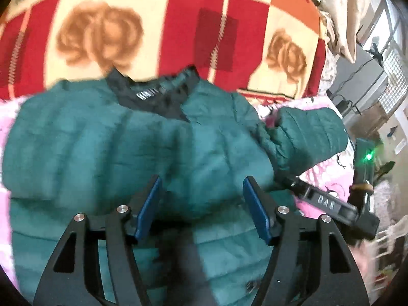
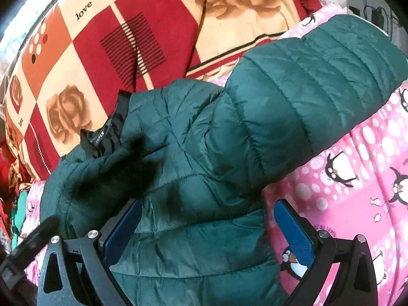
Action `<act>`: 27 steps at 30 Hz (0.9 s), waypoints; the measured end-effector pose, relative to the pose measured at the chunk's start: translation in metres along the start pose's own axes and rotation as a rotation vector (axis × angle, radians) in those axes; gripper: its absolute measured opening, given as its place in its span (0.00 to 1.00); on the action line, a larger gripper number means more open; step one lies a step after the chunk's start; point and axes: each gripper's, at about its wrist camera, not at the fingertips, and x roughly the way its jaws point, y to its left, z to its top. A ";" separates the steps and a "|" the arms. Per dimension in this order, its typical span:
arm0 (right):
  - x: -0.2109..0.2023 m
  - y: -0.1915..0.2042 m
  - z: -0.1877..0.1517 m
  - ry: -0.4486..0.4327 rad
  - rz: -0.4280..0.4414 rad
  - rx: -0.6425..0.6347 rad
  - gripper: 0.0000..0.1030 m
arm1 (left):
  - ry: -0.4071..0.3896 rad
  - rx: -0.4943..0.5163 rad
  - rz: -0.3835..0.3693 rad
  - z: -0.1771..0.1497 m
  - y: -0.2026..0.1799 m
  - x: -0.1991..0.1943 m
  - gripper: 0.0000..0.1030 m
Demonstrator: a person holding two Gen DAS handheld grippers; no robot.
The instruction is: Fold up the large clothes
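Observation:
A dark green quilted puffer jacket (image 1: 127, 140) with a black collar (image 1: 153, 94) lies on a pink penguin-print sheet (image 2: 357, 191). In the left wrist view my left gripper (image 1: 201, 186) hovers open over the jacket's body, blue pads apart, holding nothing. The right gripper's black body (image 1: 331, 206) shows at the jacket's right edge, below the right sleeve (image 1: 306, 132). In the right wrist view my right gripper (image 2: 206, 209) is open, its jaws straddling the jacket's side edge (image 2: 199, 229). The sleeve (image 2: 306, 97) stretches up to the right.
A red, cream and orange blanket with rose prints (image 1: 153, 25) lies beyond the jacket's collar; it also shows in the right wrist view (image 2: 114, 38). Room clutter, cables and a window (image 1: 377, 63) are at the far right. Loose colourful fabric (image 2: 15, 191) lies at the left edge.

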 end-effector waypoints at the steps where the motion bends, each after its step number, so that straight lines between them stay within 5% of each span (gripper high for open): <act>1: -0.002 -0.001 0.000 -0.011 0.002 0.005 1.00 | -0.016 0.004 0.014 0.000 0.005 -0.011 0.66; 6: -0.012 0.002 -0.002 -0.058 0.085 0.023 1.00 | -0.105 0.019 0.150 -0.005 0.039 -0.050 0.69; 10: 0.000 0.019 -0.010 -0.014 0.138 -0.028 1.00 | -0.116 -0.008 0.293 -0.008 0.079 -0.055 0.69; 19: 0.024 0.045 -0.024 0.022 0.124 -0.137 0.83 | -0.097 -0.147 0.411 -0.018 0.144 -0.040 0.69; 22: 0.026 0.050 -0.027 0.014 0.142 -0.176 0.68 | -0.084 -0.179 0.429 -0.018 0.157 -0.032 0.69; 27: 0.031 0.081 -0.040 -0.040 0.123 -0.356 0.30 | -0.064 -0.208 0.424 -0.020 0.164 -0.020 0.69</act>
